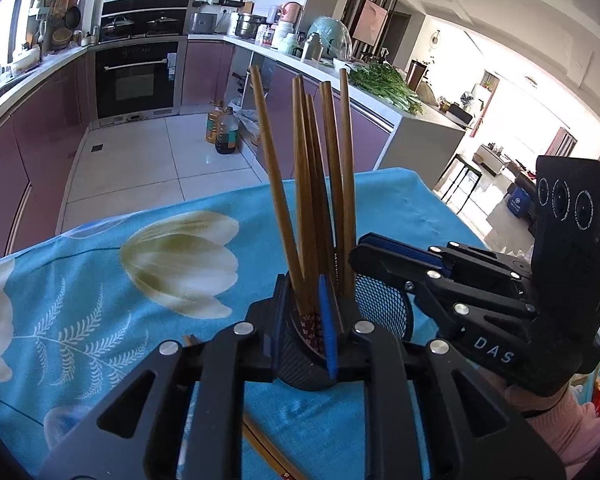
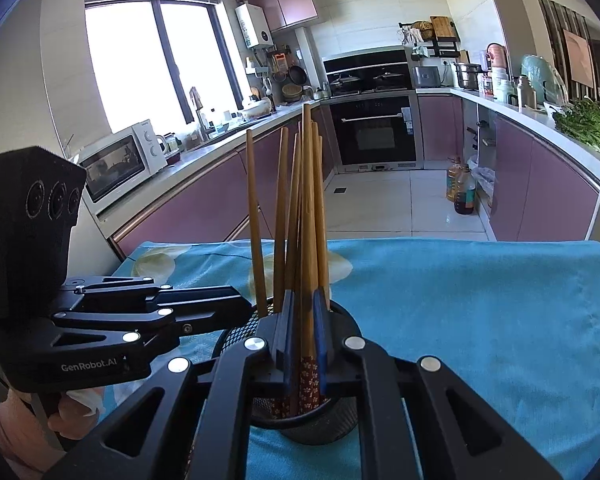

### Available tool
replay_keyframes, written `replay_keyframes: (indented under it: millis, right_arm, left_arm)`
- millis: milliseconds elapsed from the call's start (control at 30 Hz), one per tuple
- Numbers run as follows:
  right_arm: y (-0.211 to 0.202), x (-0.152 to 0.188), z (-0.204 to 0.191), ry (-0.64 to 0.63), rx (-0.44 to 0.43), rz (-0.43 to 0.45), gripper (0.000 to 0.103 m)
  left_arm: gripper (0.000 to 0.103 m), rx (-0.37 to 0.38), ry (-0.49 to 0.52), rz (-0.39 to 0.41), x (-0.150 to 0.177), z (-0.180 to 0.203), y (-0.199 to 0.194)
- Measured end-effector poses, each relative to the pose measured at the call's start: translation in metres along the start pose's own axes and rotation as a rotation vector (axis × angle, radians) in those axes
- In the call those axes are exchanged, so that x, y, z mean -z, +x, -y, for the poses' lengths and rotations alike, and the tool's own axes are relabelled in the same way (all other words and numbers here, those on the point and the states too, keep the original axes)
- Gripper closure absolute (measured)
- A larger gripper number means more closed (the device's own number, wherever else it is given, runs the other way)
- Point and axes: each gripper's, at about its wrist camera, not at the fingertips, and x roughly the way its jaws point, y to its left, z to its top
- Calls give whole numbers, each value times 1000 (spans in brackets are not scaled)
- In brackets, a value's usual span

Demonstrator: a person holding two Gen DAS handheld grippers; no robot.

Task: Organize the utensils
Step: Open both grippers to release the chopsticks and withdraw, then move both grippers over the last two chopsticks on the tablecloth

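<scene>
1. Most chopsticks (image 2: pixel 300 216) already stand upright in the mesh holder (image 2: pixel 320 426) on the worktop (image 2: pixel 480 320).
2. The left hand-held gripper (image 1: pixel 304 312) stands slightly parted around some chopsticks, hardly squeezing.
3. The right hand-held gripper (image 2: pixel 302 332) is clenched on chopsticks.
4. A loose chopstick (image 1: pixel 268 456) lies on the cloth, not yet stowed.

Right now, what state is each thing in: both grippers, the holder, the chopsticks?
left gripper: slightly open, standing chopsticks between its jaws.
right gripper: shut on standing chopsticks.
mesh holder: upright on the blue cloth.
standing chopsticks: in the holder, fanned apart, patterned ends down.
loose chopsticks: lying flat on the cloth.
</scene>
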Motion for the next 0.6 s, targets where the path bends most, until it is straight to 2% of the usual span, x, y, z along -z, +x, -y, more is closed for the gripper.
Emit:
replay_keyframes:
  millis: [67, 100, 133, 233, 267, 333, 467, 600]
  right_arm:
    - [-7, 2, -3, -7, -15, 12, 84]
    - [-13, 4, -6, -19, -29, 19, 81]
    - [-18, 6, -8, -30, -39, 25, 79]
    - [-33, 17, -22, -80, -98, 34, 76]
    - [-35, 20, -28, -98, -112, 33, 71]
    - [-38, 29, -40, -133, -144, 14, 65]
    - [-24, 51, -58, -167, -161, -66, 65]
    - [6, 74, -65, -148, -146, -177, 65]
  left_arm:
    - [69, -28, -6, 25, 8, -3, -9]
    - [65, -50, -11, 44, 13, -5, -15]
    - [55, -68, -15, 60, 18, -7, -21]
    - [43, -126, -16, 121, 35, -13, -45]
    - [36, -149, -17, 133, 40, -15, -51]
    - [29, -188, -15, 152, 53, -18, -61]
    - [24, -262, -24, 139, 77, -24, -67]
    - [24, -315, -52, 101, 99, -36, -64]
